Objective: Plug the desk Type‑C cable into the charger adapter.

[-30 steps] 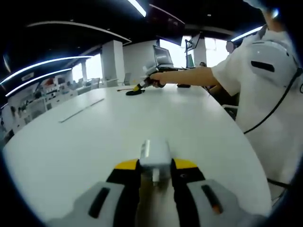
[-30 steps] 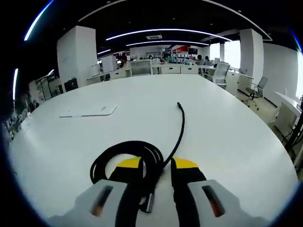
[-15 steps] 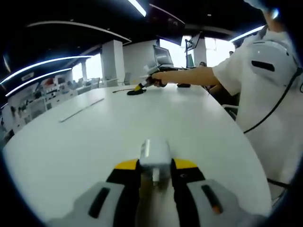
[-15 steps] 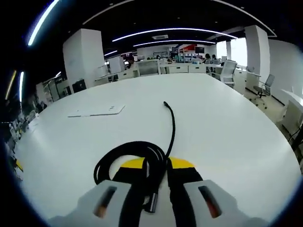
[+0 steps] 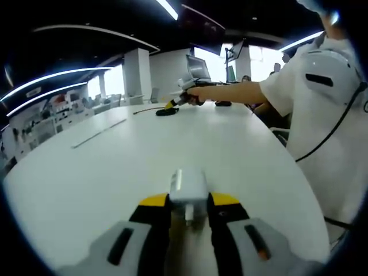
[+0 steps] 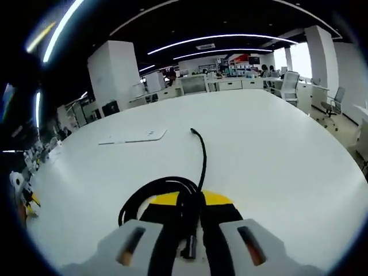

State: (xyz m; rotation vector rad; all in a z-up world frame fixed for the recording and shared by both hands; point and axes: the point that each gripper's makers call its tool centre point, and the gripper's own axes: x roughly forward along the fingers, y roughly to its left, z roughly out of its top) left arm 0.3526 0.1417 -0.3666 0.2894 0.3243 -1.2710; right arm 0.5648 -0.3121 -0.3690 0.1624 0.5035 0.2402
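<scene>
Black cable (image 6: 172, 192) is lying coiled on the white table (image 6: 276, 149), loop just ahead of the right gripper (image 6: 188, 214). Its jaws are closing tight on the cable near the plug end; the metal plug (image 6: 188, 248) is sticking back between them, and the free end is trailing away across the table. White charger (image 5: 188, 187) is sitting between the jaws of the left gripper (image 5: 188, 208), clamped, resting on the table (image 5: 115, 167). In the left gripper view the right gripper (image 5: 179, 99) is showing far across the table, held by the person's hand (image 5: 194, 95), sleeve white. A flat white panel (image 6: 135, 136) is lying left of the cable.
</scene>
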